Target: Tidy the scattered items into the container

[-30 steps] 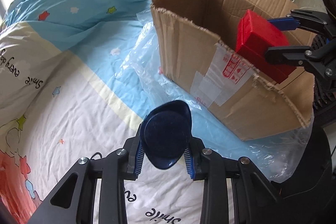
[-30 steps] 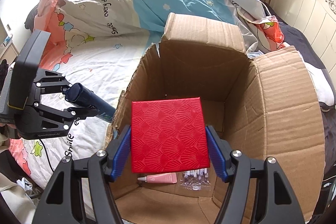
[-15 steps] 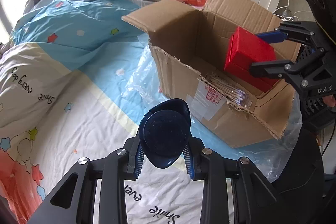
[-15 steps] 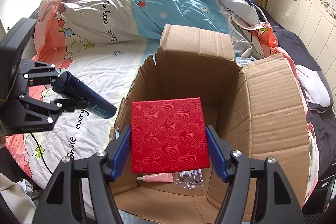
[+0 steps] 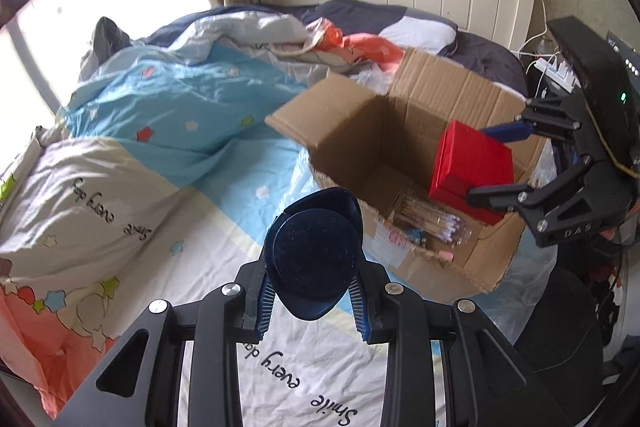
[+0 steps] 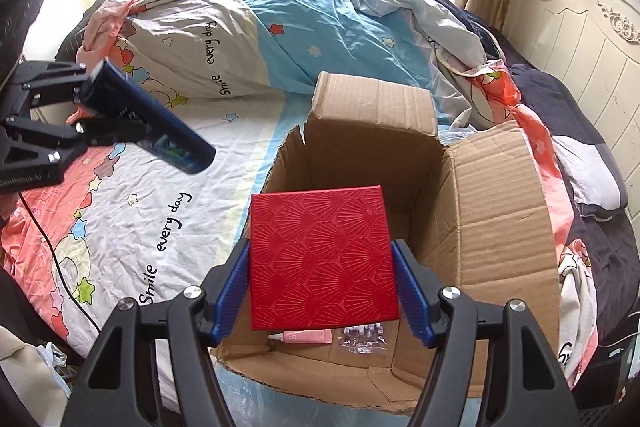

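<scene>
Above the bed: two hand-held tongs hang over a rumpled star-print quilt, each one carrying an item.
Container: an open cardboard box [image 6: 492,211] sits on the bed toward the headboard end, flaps up, on a sheet of clear plastic.
Right tongs [image 6: 322,267]: clamped on a red box [image 6: 322,257] by its two side edges, patterned face toward the camera.
Red box position: directly over the box opening, near the wall closest to the holder; judged ready to be let go.
Left tongs [image 5: 312,279]: narrow, squeezing a dark blue tube [image 5: 314,251] close to one end.
Tube axis: it runs forward along the tongs, free end slanting down toward the cardboard box.
Tube position: over the quilt, apart from the box's nearest wall; the box lies ahead and to the right in the left wrist view.
Nearer hand: the right is already over the opening; the left has yet to cross the rim.
Box contents: a pink tube [image 6: 304,337] and a clear packet of small sticks [image 6: 364,335] lie on the floor.
</scene>
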`<state>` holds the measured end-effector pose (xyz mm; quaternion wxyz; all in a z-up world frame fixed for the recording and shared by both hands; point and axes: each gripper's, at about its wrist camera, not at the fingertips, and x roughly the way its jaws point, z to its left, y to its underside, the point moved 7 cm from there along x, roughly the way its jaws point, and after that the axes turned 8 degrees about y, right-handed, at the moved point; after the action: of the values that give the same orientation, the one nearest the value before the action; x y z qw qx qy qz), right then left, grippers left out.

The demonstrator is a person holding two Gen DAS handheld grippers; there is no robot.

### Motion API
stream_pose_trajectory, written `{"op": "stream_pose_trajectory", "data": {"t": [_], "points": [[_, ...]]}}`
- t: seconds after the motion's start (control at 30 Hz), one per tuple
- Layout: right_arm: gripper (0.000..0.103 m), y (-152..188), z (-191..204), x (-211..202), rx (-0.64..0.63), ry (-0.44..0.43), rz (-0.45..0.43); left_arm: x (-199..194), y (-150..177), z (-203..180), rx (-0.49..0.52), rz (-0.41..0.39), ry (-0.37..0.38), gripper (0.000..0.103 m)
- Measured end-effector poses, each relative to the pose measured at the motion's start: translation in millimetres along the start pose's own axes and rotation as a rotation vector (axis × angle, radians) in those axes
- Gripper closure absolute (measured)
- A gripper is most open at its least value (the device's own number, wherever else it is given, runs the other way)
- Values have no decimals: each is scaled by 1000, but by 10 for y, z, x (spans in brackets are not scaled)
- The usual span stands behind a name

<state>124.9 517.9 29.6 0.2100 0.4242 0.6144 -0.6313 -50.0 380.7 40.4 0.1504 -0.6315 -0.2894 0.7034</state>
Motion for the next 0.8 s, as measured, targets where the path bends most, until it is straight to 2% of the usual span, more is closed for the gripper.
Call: {"op": "stream_pose_trajectory", "data": {"t": [0.33,0.5,0.8], "points": [[39,83,-275,-179,44,33,-11,-86,-485,-250,39,-65,29,71],[39,188,-335,-200,61,42,0,-22,-666,-444,51,-90,75,71],[39,307,-458,-175,80,50,17,222,-850,-800,94,-78,141,71]]}}
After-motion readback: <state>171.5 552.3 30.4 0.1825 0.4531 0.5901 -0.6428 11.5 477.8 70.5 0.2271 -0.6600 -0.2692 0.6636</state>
